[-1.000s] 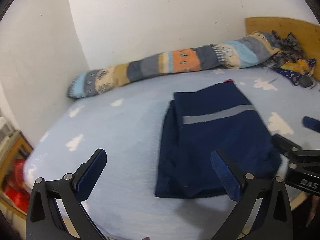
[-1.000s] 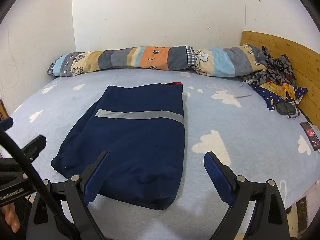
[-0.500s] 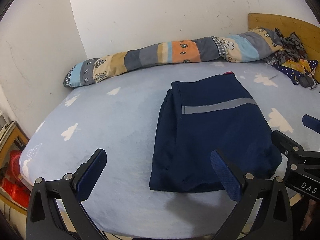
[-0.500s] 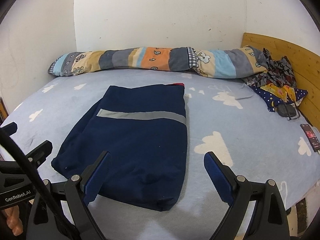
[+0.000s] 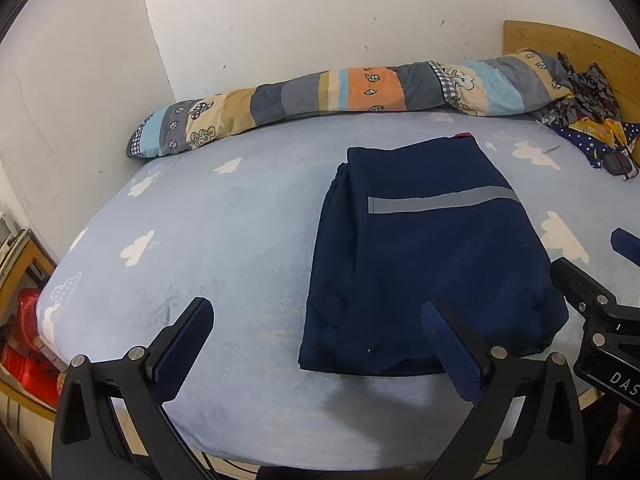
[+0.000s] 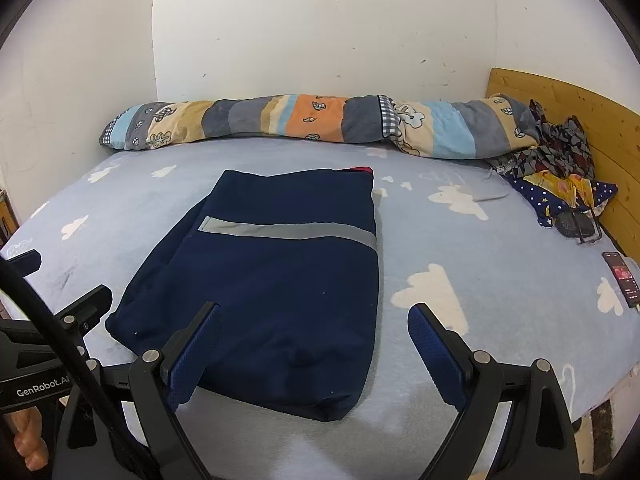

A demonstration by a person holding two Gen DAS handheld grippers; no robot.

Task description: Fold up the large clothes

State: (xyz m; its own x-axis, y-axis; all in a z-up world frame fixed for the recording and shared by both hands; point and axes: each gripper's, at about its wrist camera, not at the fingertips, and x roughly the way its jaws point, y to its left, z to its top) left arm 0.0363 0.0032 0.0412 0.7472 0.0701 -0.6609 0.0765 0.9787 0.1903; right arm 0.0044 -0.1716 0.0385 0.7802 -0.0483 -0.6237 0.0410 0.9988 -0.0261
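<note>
Since a second ago my left camera has pulled back a little and steadied, so the folded navy garment (image 5: pixel 424 256) now sits sharper and slightly further in. From the left wrist I see my left gripper (image 5: pixel 316 338) with its fingers spread wide and holding nothing, above the near edge of the bed (image 5: pixel 224 216); the garment lies flat to the right of centre, grey stripe up. My right gripper (image 5: pixel 600 304) shows at the right border.

From the right wrist, my right gripper (image 6: pixel 314 344) also stands wide apart and empty, its left finger over the garment's near end. A patchwork bolster (image 6: pixel 312 124) lines the wall, and a phone (image 6: pixel 622 278) lies far right.
</note>
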